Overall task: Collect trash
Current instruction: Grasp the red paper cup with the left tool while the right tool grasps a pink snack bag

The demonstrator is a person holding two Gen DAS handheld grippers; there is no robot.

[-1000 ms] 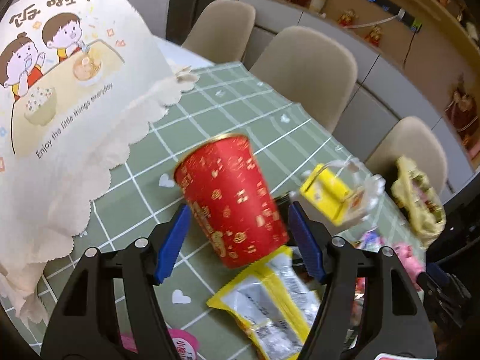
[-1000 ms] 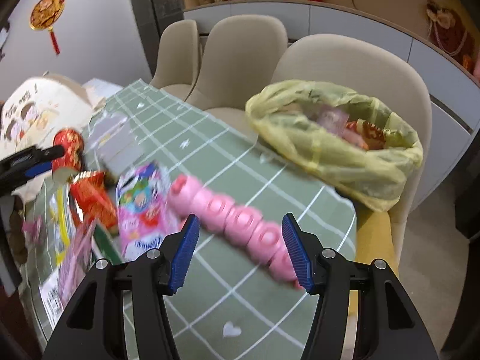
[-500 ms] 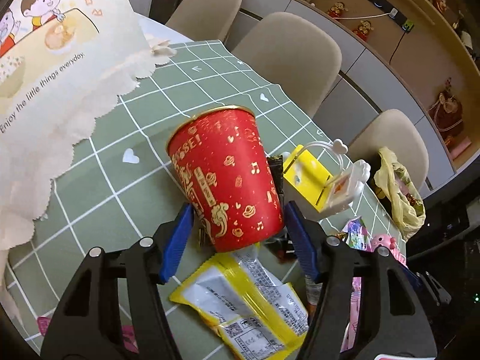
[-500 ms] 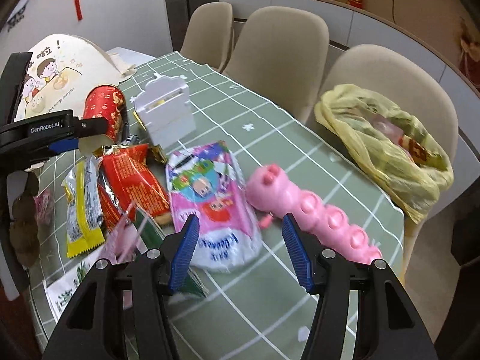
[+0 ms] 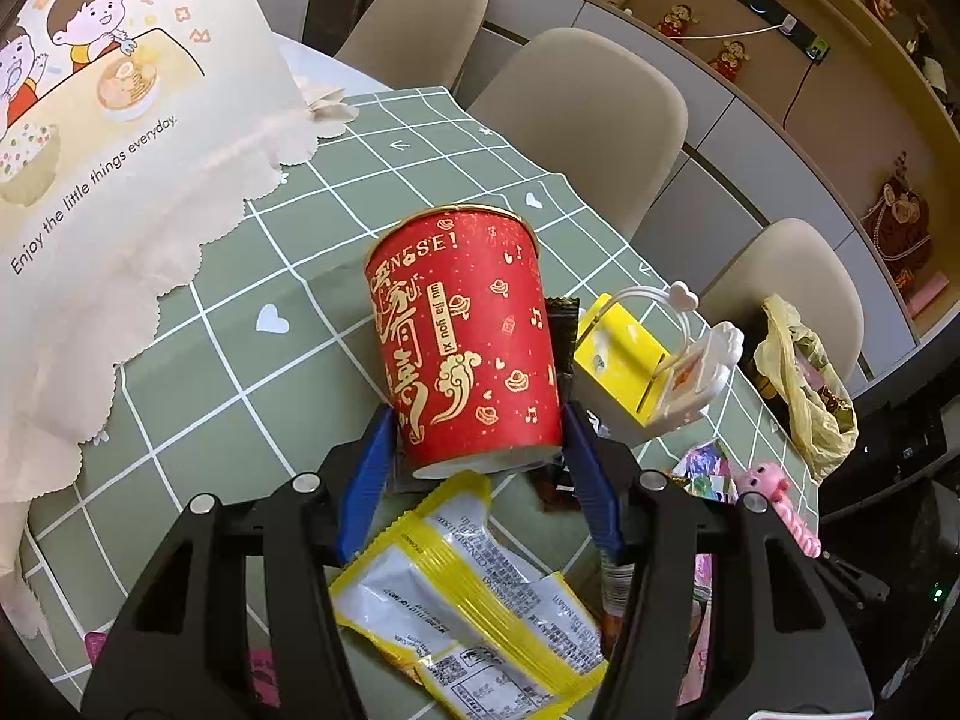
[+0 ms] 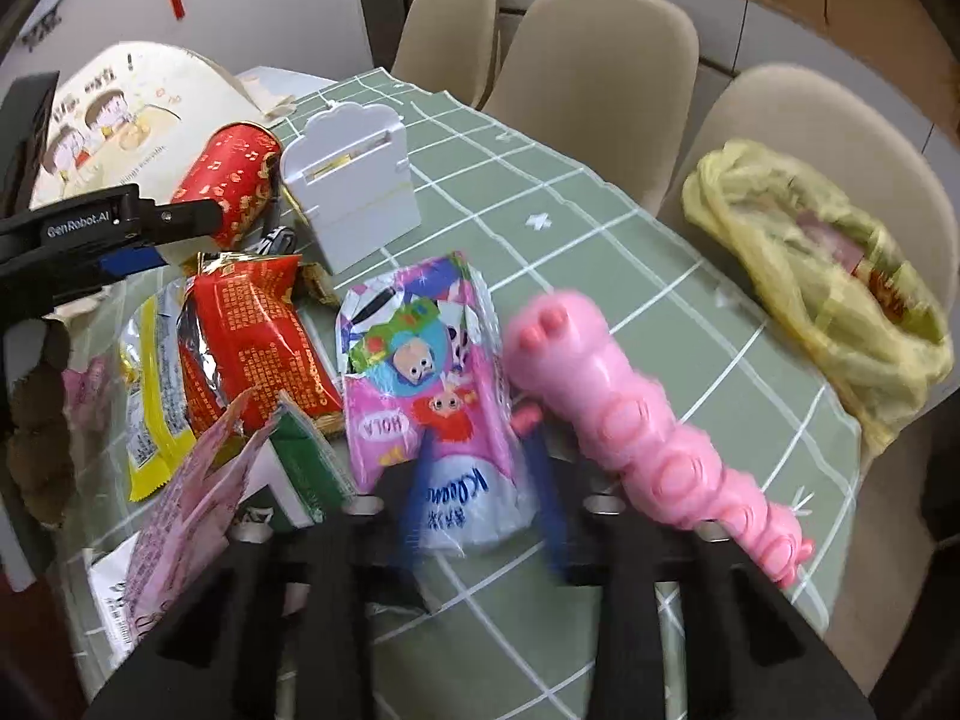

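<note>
My left gripper [image 5: 477, 450] has been closing its jaws, and the blue pads now press the tall red paper cup [image 5: 465, 339] at frame centre. My right gripper [image 6: 480, 501], blurred low in its view, has just been closing around the pink-and-white plastic snack wrapper [image 6: 435, 387]. Farther right, on a chair, sits the yellow plastic bag [image 6: 828, 276].

The left hand-held gripper [image 5: 477, 468] has been closing onto the red cup [image 5: 465, 339]; the right hand-held gripper [image 6: 480, 489] has just been closing around the pink wrapper [image 6: 441, 396].

Red cup [image 5: 465, 342] (gold motifs), green-checked tablecloth [image 5: 288, 264]
</note>
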